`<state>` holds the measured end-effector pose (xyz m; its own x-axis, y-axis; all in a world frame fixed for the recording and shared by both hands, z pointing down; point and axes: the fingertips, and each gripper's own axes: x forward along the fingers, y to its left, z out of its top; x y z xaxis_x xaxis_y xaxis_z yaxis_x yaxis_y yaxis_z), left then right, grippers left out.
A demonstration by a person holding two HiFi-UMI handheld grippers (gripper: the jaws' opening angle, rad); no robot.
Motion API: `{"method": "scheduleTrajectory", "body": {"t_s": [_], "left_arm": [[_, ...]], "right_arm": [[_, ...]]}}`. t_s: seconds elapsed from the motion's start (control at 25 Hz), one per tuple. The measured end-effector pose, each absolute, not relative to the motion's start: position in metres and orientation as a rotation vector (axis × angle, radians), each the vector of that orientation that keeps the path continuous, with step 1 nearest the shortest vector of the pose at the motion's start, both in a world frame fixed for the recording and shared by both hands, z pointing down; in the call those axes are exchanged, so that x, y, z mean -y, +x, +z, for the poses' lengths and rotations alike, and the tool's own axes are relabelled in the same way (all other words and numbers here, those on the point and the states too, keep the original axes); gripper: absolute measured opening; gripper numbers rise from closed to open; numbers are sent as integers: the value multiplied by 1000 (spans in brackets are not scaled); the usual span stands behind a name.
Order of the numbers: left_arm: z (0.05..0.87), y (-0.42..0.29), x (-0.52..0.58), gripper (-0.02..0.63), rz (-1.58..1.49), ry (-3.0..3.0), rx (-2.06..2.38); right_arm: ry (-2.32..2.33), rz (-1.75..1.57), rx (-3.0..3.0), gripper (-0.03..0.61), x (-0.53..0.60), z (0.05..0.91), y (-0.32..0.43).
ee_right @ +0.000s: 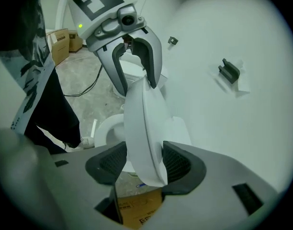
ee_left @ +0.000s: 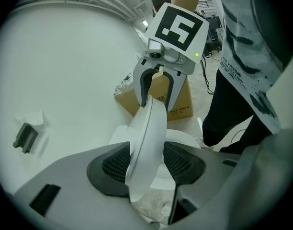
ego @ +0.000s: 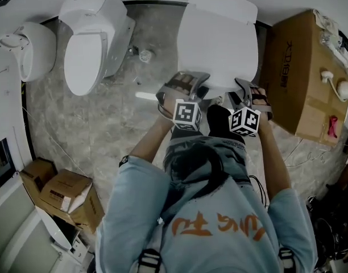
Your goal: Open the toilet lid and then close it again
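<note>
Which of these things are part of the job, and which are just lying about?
Job: white plastic toilet lid, raised; left gripper and right gripper, jaws clamped on its near edge.
Lying about: second white ceramic toilet, lid down; large brown cardboard box at right; smaller brown cardboard boxes at lower left.

There are two toilets, a closed toilet (ego: 88, 50) at eleven o'clock and one whose toilet lid (ego: 219, 38) lies at twelve, three cardboard boxes, a large box (ego: 293, 73) at three and two small boxes (ego: 66, 193) at eight, and two grippers, left gripper (ego: 192, 84) and right gripper (ego: 245, 90), near centre.
</note>
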<state>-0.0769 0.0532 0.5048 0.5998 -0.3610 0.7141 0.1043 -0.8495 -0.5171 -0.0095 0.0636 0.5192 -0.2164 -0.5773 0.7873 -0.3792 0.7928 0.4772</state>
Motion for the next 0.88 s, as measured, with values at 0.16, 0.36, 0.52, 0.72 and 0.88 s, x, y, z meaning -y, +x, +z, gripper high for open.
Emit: {"method": "scheduleTrajectory", "body": {"t_s": [0.16, 0.36, 0.52, 0.72, 0.88], "left_arm": [[529, -82, -69, 233, -1213, -2329, -188], [563, -92, -83, 245, -1245, -2334, -149], [595, -95, -98, 249, -1264, -2370, -138], [636, -101, -109, 249, -1299, -2392, -130], [667, -105, -123, 238, -1333, -2412, -67]], "right_arm": [[681, -170, 1841, 253, -81, 541, -16], [634, -175, 1825, 255, -94, 576, -24], [610, -196, 1803, 262, -108, 610, -29], [619, -256, 1762, 264, -114, 650, -33], [607, -252, 1737, 267, -128, 681, -36]]}}
